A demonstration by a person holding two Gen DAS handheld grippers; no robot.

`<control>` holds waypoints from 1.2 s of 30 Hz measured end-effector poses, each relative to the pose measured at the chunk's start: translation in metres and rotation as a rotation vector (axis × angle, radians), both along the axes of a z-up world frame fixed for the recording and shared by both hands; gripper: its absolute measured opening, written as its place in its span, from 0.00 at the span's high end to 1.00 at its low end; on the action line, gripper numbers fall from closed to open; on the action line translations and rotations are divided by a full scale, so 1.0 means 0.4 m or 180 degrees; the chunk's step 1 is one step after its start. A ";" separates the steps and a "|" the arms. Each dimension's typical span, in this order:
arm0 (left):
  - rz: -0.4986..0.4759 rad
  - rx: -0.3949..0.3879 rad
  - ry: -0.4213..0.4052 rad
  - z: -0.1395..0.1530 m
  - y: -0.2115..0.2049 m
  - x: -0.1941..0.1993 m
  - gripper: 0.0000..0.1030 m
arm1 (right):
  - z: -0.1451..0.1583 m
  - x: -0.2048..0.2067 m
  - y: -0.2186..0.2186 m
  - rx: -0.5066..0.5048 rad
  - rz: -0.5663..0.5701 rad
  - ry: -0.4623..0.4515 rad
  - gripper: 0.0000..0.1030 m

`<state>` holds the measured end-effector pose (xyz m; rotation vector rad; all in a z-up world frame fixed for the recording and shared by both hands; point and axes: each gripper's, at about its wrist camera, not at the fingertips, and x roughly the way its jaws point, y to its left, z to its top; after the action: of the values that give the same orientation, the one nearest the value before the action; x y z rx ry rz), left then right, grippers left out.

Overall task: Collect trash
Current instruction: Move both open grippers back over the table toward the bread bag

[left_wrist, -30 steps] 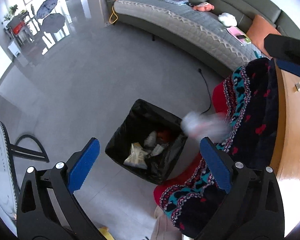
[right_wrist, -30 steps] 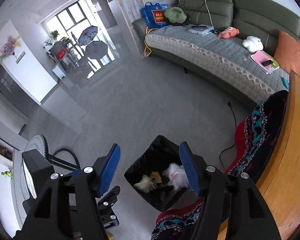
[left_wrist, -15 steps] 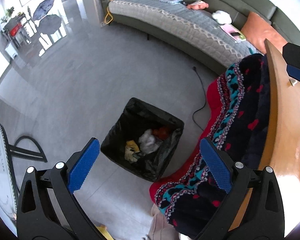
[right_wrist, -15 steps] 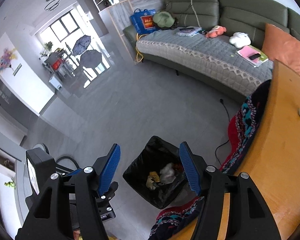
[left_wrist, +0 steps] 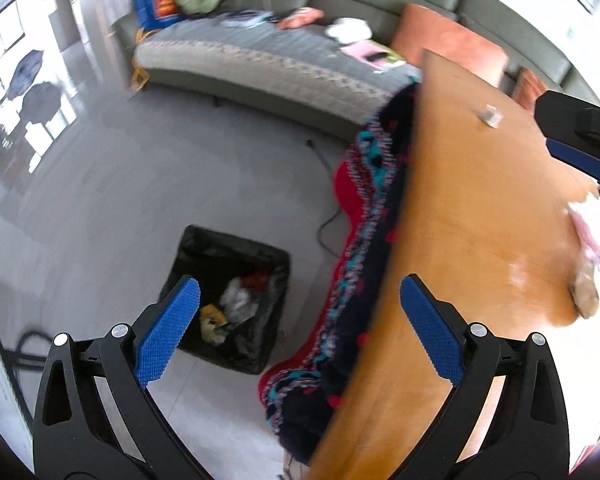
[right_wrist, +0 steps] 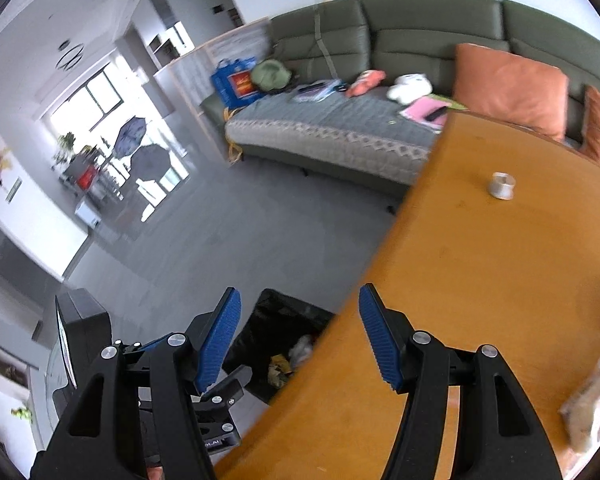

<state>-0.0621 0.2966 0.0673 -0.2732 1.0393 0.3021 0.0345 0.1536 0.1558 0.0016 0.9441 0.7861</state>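
Looking for what is left to collect, we find crumpled pale and pinkish wrappers [left_wrist: 592, 248] lying on the orange-brown wooden table [left_wrist: 460, 240], far off to the right of our left gripper [left_wrist: 296, 328] and ahead of it; in the right wrist view the same litter [right_wrist: 596, 396] lies at the far right edge, well to the right of our right gripper [right_wrist: 300, 336]. A small silvery metal roll [right_wrist: 502, 186] stands farther ahead on the table, well apart from the wrappers; whether it counts as trash we cannot tell.

Below and just left of centre between the left gripper's fingers sits the square bin lined with a black plastic bag [left_wrist: 228, 296], on the grey tiled floor [left_wrist: 140, 200]. It already holds several pieces: something white and crumpled, something yellow, something red. So part of the job looks done, and we judge the table litter to be the remainder.

Both grippers are empty. The left stands wide apart with nothing between its blue pads; the right is parted to a middling width, also clasping nothing.

A dark knitted blanket with red and teal pattern [left_wrist: 372, 240] hangs over the table's edge, between bin and tabletop. Beyond it curves a green sofa [right_wrist: 380, 60].
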 end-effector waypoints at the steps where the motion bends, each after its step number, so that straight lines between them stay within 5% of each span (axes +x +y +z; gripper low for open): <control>1: -0.0051 0.0004 -0.0003 0.004 -0.022 0.011 0.06 | 0.001 0.005 -0.028 0.0005 -0.0050 -0.0005 0.39; 22: -0.1274 -0.0119 -0.0006 0.014 -0.596 0.187 0.06 | -0.050 0.053 -0.680 -0.0124 -0.1273 -0.0063 0.39; 36: -0.0722 -0.0466 0.0263 0.012 -0.813 0.274 0.06 | -0.121 0.085 -0.962 -0.0178 -0.1817 0.0012 0.39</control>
<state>0.0474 -0.0285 0.0723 -0.2731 1.1646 0.0326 0.0684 -0.2311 0.1075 0.2152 0.9071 0.2318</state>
